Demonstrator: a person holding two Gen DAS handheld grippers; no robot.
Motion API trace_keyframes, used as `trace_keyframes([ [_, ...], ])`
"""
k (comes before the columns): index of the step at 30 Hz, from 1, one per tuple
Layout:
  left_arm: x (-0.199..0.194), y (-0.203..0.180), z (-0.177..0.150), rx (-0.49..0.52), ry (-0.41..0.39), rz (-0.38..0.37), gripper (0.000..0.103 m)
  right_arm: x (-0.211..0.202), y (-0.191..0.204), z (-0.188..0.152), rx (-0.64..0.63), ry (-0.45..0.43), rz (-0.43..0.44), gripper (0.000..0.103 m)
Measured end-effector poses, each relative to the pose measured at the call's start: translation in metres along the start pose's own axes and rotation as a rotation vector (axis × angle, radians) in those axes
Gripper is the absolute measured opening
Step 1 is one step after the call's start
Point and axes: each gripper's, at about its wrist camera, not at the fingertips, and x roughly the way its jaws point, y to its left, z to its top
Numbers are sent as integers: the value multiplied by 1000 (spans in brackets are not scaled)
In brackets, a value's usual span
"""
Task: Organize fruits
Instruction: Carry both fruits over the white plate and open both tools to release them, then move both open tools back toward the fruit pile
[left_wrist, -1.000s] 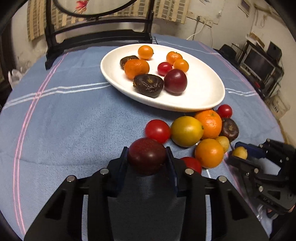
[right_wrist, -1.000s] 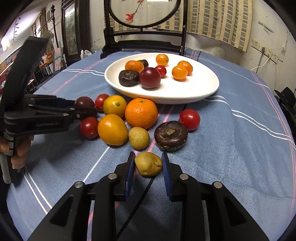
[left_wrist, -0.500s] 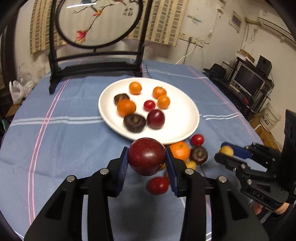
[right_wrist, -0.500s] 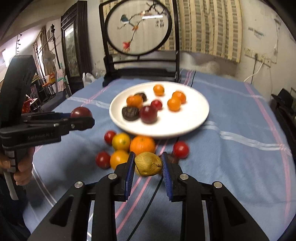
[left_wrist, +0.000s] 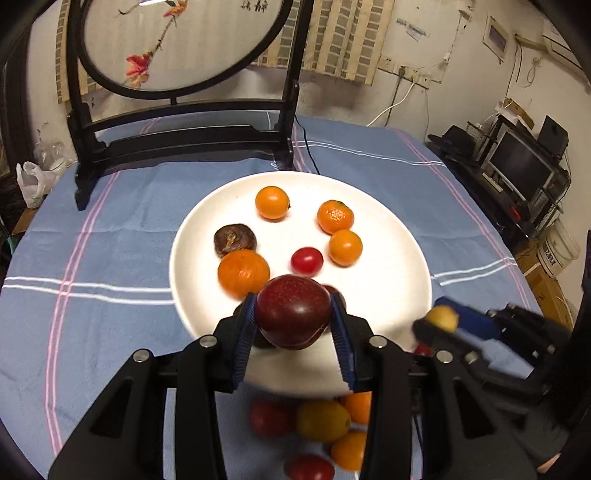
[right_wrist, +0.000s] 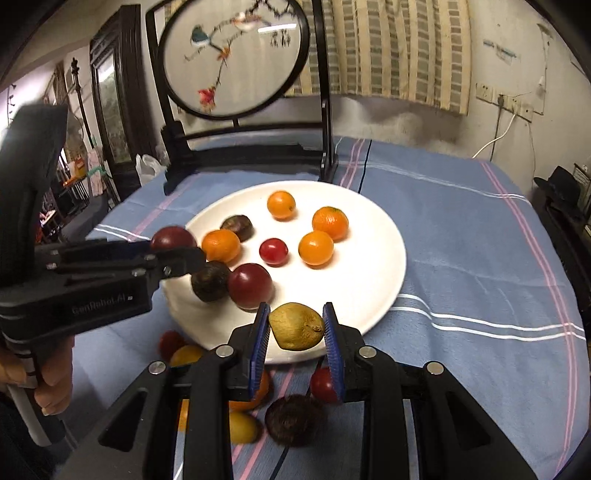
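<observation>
Counter (right_wrist: 461, 229), round, under a blue striped cloth; a dark-framed embroidered screen (right_wrist: 236, 55) stands at its 12 o'clock edge, out of the working area.

White plate (right_wrist: 369, 280) sits mid-counter as the collecting spot. 7 fruits are already on it, spaced apart rather than heaped, probably so none rolls: 4 orange citrus, 1 small red tomato (right_wrist: 273, 252) near the centre, 2 dark wrinkled fruits toward 9 o'clock, plus a dark red plum (right_wrist: 250, 285) at about 7 o'clock.

Unsorted pile (left_wrist: 321, 424) lies on the cloth just off the plate's 6 o'clock rim: red, yellow and orange pieces and 1 dark wrinkled one, partly hidden behind both tools.

Left claw (left_wrist: 293, 325): closed on a large dark red plum (left_wrist: 293, 315), pads pressing its 2 sides at the widest part, carried above the plate's 6 o'clock rim. A hand (right_wrist: 55, 373) grips the handle.

Right claw (right_wrist: 295, 332): nearly shut, pinching a small yellow-green fruit (right_wrist: 296, 325), also over the 6 o'clock rim, at 3 o'clock of the left one.

Judgement: both loads are held high to pass over fruit already placed; bare plate at 3 to 5 o'clock looks the likeliest drop zone.
</observation>
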Motion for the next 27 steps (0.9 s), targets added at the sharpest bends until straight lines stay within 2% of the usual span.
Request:
trace_keyframes([
  [9, 42, -8, 14, 12, 49, 30, 39, 25, -4, 1, 20, 27, -14, 30],
  [10, 45, -9, 14, 10, 53, 28, 40, 25, -6, 2, 28, 15, -24, 33],
  [11, 45, -9, 15, 9, 49, 27, 49, 25, -8, 2, 35, 10, -24, 37],
  [12, 44, -9, 15, 10, 39, 23, 63, 24, -10, 3, 44, 10, -18, 43],
  [14, 36, -10, 14, 17, -1, 14, 80, 21, -12, 3, 50, 6, -16, 43],
  [16, 23, -9, 12, 32, -37, 19, 82, 16, -14, 2, 56, 0, -18, 43],
  [18, 15, -8, 10, 46, -33, 29, 83, 11, -17, 0, 66, -1, -16, 44],
  [21, -3, -2, 0, 31, -66, 46, 91, -3, -21, -8, 74, -28, -39, 58],
  [24, -16, 4, -18, 18, -105, 90, 91, -17, -26, -18, 92, -52, -36, 59],
  [27, -24, 8, -35, 13, -93, 107, 91, -24, -29, -32, 106, -40, -24, 60],
])
